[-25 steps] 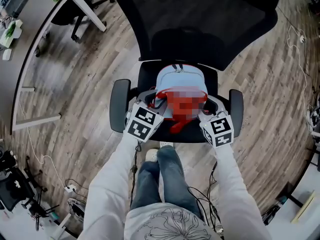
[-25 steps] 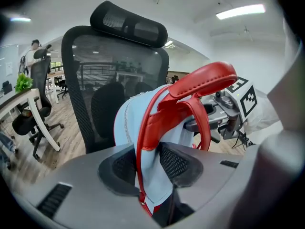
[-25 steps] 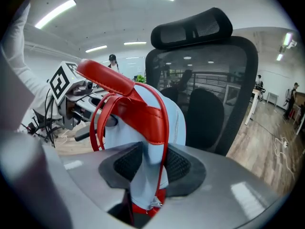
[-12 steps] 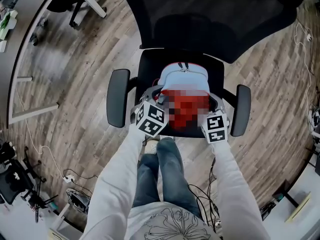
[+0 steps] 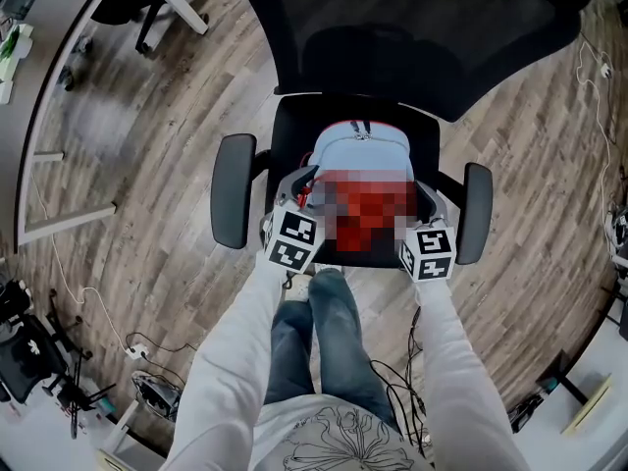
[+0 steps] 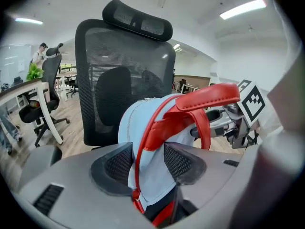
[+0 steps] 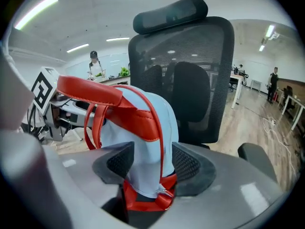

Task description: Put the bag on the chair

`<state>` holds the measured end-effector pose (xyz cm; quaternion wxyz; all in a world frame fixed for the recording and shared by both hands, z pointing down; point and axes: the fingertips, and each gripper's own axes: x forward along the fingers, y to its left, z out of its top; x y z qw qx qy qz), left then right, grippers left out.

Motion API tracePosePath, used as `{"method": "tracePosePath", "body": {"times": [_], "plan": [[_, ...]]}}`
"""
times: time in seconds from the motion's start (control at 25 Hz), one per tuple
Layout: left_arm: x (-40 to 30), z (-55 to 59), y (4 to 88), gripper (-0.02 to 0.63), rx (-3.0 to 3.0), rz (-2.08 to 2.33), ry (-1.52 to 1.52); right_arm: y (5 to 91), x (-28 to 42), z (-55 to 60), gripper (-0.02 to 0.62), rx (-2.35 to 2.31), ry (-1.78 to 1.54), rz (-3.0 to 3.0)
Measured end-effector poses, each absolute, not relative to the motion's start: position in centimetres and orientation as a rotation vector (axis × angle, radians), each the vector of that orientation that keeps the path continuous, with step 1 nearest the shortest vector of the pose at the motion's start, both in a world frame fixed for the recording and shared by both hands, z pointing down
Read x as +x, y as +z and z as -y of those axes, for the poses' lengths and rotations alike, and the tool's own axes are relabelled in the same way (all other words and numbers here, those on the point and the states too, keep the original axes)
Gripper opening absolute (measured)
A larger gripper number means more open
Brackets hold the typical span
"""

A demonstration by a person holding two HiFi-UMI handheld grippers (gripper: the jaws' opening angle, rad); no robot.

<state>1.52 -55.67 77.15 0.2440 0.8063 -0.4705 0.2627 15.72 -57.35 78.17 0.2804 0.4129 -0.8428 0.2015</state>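
Note:
A light blue bag (image 5: 361,153) with red straps stands upright on the seat of the black office chair (image 5: 290,130), against its mesh back. My left gripper (image 5: 296,188) is at the bag's left side and my right gripper (image 5: 424,202) at its right side. In the left gripper view the jaws (image 6: 148,159) have just been opening, with blue fabric and a red strap (image 6: 209,97) loosely between the pads. The right gripper's jaws (image 7: 152,165) have also just been opening and stand wide around the bag's side (image 7: 164,118).
The chair's armrests (image 5: 233,204) (image 5: 476,214) flank both grippers. My legs (image 5: 314,341) stand in front of the seat, with cables (image 5: 392,400) on the wood floor. A white desk frame (image 5: 59,116) is at the left. Another chair (image 6: 47,94) and a person (image 7: 95,63) stand farther off.
The bag has come down onto the seat with both grippers beside it. Over the last half second the grippers have barely shifted.

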Motion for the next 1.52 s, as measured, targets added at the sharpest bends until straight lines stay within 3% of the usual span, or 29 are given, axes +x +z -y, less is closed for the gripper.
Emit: {"method": "tracePosePath", "body": {"times": [0.44,0.52,0.6,0.68,0.8,1.12,1.52], "plan": [[-0.3,53.0,70.8,0.192,2.209,1.419,0.561,72.9,17.4,54.5,0.259,1.335,0.553,2.260],[-1.0,52.8,68.5,0.192,2.203,1.470,0.506,71.0,17.7,54.1,0.226,1.379,0.545,2.265],[-1.8,52.4,66.0,0.192,2.197,1.525,0.458,68.4,17.9,53.7,0.135,1.435,0.516,2.276],[-2.3,51.7,63.1,0.186,2.192,1.580,0.424,65.5,17.8,53.0,0.118,1.476,0.489,2.299],[-3.0,51.6,58.3,0.102,2.222,1.679,0.364,60.9,17.5,52.8,0.066,1.548,0.414,2.337],[-3.1,50.5,46.1,0.058,2.334,1.847,0.180,49.1,17.2,51.5,0.009,1.712,0.190,2.429],[-2.6,46.0,37.2,0.057,2.405,1.948,0.079,39.9,16.8,47.9,0.011,1.793,0.132,2.570]]}}
